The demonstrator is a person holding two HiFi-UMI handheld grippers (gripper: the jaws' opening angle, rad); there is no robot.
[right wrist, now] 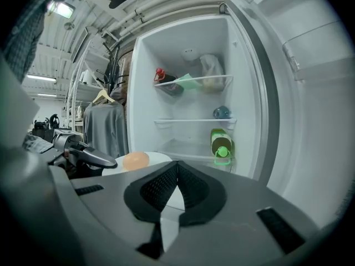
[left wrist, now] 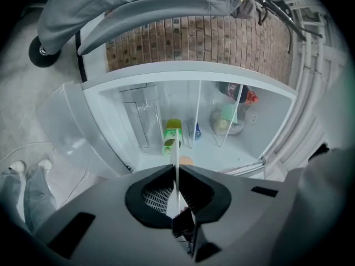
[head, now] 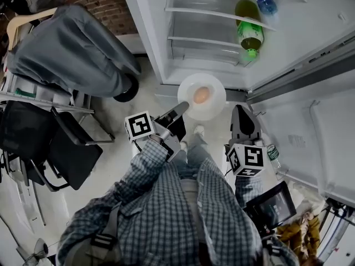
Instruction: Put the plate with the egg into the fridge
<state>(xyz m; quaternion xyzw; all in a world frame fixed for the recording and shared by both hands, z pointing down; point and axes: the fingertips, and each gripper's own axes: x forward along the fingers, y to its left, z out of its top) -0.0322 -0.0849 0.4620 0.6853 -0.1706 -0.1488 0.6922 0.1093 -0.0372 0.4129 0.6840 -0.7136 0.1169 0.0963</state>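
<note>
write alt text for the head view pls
A person in a plaid shirt holds a white plate with an egg by its rim in the left hand-held gripper, in front of an open fridge. The right hand-held gripper is shut near the plate's other side; a green bottle lies on a fridge shelf.

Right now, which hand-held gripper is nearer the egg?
Left. The left hand-held gripper clamps the plate rim beside the egg; right hand-held gripper, shut, is off the plate's opposite edge.

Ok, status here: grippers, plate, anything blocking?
Left gripper shut on rim of round white plate, orange egg on it. Right gripper shut, empty. Plate not yet inside white fridge. Green bottle lies on shelf.
</note>
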